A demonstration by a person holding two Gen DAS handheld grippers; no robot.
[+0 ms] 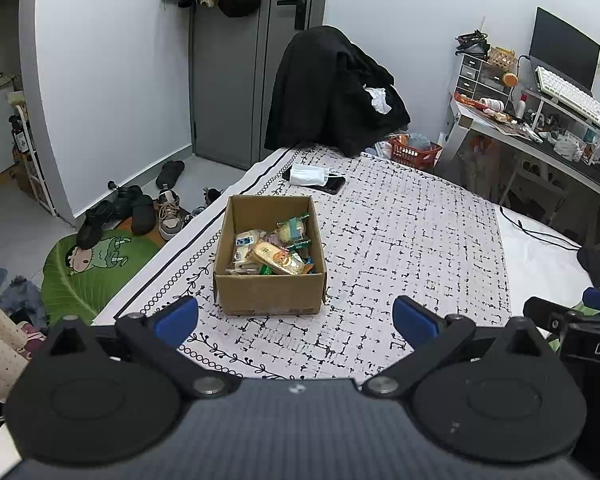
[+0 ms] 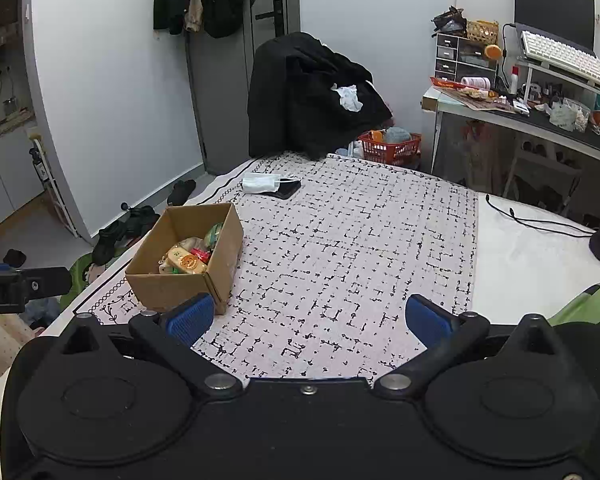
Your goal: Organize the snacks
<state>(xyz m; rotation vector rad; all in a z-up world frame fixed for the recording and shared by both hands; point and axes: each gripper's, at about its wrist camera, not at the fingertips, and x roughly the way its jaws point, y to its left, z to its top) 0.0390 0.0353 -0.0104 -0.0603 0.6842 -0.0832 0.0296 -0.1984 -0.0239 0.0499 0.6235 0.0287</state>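
Box position: we see the cardboard box point(image 1: 270, 256) of snacks point(image 1: 274, 249) on the bed point(image 1: 400, 240), straight ahead of the left gripper point(image 1: 296, 316), which is nearer.
Right gripper point(image 2: 308, 318): box lies ahead-left.
Jaws: both pairs apart, empty.
Hidden: lower snacks, behind the box walls.

The cardboard box point(image 1: 269, 256) hides the lower snacks point(image 1: 274, 248) behind its near wall in the left wrist view; in the right wrist view its walls cover most of them, and the wrapper print is too small to read. The left gripper point(image 2: 24, 284) is cut off by the right wrist picture's left edge. A white face mask point(image 1: 309, 174) covers much of the phone point(image 1: 332, 184). Small items on the bench point(image 2: 540, 120) are too small to tell apart.
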